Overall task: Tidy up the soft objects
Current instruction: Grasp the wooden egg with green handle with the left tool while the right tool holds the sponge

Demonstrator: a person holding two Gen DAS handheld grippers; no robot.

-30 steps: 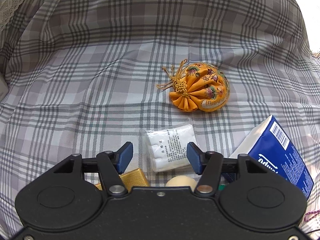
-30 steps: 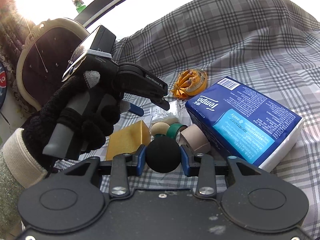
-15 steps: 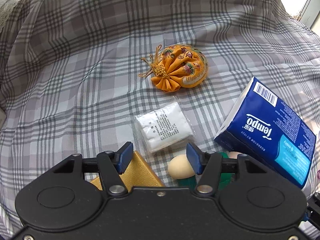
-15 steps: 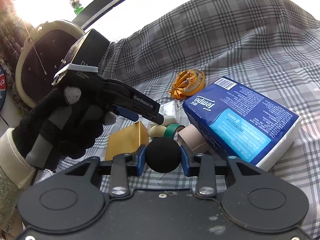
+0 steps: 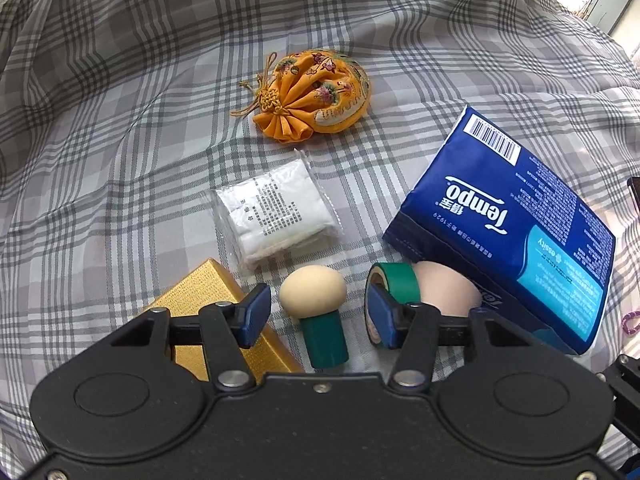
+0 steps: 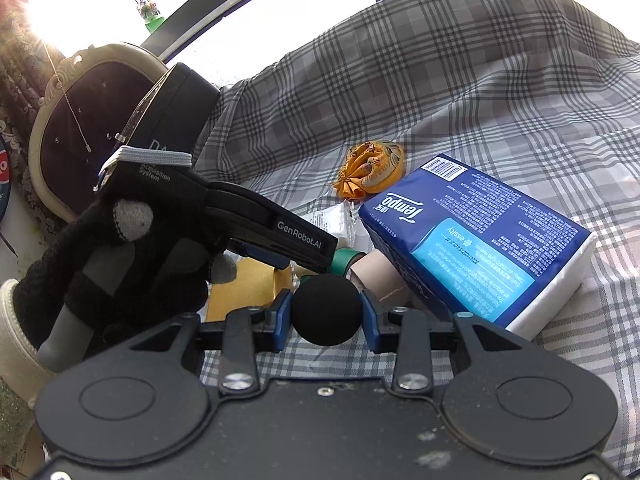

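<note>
On the plaid cloth (image 5: 120,120) lies a mushroom-shaped sponge (image 5: 314,294) with a beige head and a green handle. My left gripper (image 5: 318,316) points down over it. Its jaws are closing, and the sponge is between the blue pads without touching them. My right gripper (image 6: 326,314) is shut on a black foam ball (image 6: 326,306) and held above the cloth. An orange embroidered pouch (image 5: 312,96) and a clear packet of white cotton pads (image 5: 276,216) lie farther off. A blue tissue pack (image 5: 516,224) lies to the right.
A gold box (image 5: 208,300) sits under the left finger. A green tape roll (image 5: 394,280) and a beige round piece (image 5: 444,288) crowd the right finger. In the right wrist view a black-gloved hand (image 6: 120,272) holds the left gripper, with a framed dark mirror (image 6: 80,120) behind it.
The left gripper pulled back across the cloth and rolled. The mushroom sponge now sits between its fingers, which have narrowed a little. The right gripper kept still with the ball.
</note>
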